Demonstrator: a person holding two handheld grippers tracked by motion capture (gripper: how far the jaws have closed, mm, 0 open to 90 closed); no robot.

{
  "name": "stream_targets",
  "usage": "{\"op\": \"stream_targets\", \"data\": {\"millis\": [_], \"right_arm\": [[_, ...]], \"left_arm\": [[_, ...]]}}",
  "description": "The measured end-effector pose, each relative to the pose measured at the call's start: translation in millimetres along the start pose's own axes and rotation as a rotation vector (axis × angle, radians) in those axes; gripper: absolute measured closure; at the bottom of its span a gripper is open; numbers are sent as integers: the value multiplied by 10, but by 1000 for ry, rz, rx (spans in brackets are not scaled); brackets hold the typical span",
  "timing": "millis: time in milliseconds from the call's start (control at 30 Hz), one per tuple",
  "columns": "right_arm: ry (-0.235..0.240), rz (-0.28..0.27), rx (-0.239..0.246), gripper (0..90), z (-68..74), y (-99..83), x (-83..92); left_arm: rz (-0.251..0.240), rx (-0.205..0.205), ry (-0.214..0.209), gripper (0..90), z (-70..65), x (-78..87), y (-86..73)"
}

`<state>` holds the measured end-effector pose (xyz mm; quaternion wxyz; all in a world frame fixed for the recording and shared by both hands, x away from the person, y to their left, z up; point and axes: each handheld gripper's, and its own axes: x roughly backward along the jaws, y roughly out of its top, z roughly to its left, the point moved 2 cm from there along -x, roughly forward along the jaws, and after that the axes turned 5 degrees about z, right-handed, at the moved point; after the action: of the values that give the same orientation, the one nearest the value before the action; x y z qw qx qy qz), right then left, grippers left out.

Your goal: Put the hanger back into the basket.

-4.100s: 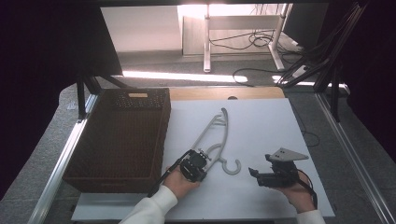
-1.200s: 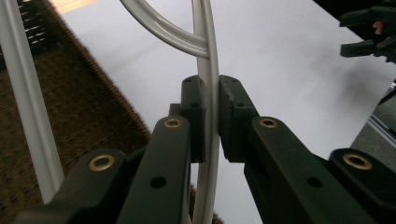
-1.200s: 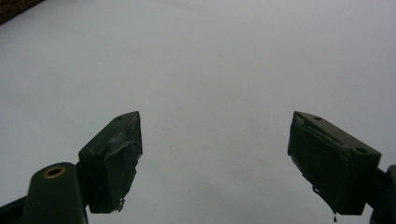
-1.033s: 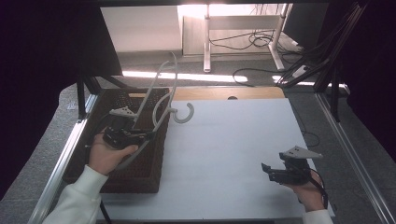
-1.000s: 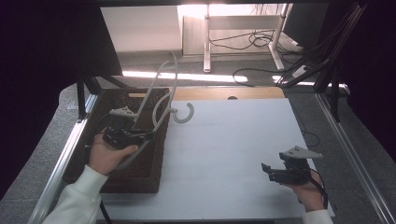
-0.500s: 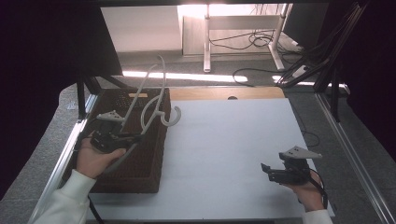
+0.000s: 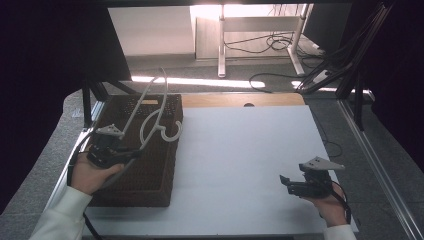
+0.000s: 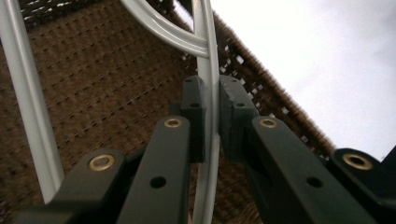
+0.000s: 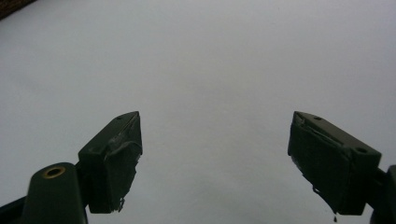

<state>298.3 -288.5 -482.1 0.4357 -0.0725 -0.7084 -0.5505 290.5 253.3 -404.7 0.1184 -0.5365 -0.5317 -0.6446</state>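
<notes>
Hanger (image 7: 155,117) hanging over brown wicker basket (image 7: 150,185) at table's left – white plastic, tilting up and away from left gripper (image 7: 131,154). Jaws pinching one thin bar of it, seen close in left gripper view (image 8: 208,116). Right gripper (image 7: 286,184) sitting well apart over white table (image 7: 240,150) – jaws spread wide, gripping nothing.
</notes>
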Motion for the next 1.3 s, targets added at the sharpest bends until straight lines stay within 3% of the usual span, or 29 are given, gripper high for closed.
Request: {"op": "stream_targets", "data": {"millis": [400,767,967,1200,1300], "right_arm": [[-1,5,1,185,1,-3,-9],[-2,7,-2,185,-8,-11,-9],[-1,11,1,184,-4,-11,-15],[-2,14,2,183,-8,-16,-19],[-2,15,2,183,-8,-16,-20]], "left_arm": [[57,-44,45,823,150,-55,-125],[94,-108,53,823,240,-114,-174],[125,-115,58,823,305,-169,-228],[138,-111,46,822,397,-206,-300],[142,-128,26,822,424,-200,-325]]}}
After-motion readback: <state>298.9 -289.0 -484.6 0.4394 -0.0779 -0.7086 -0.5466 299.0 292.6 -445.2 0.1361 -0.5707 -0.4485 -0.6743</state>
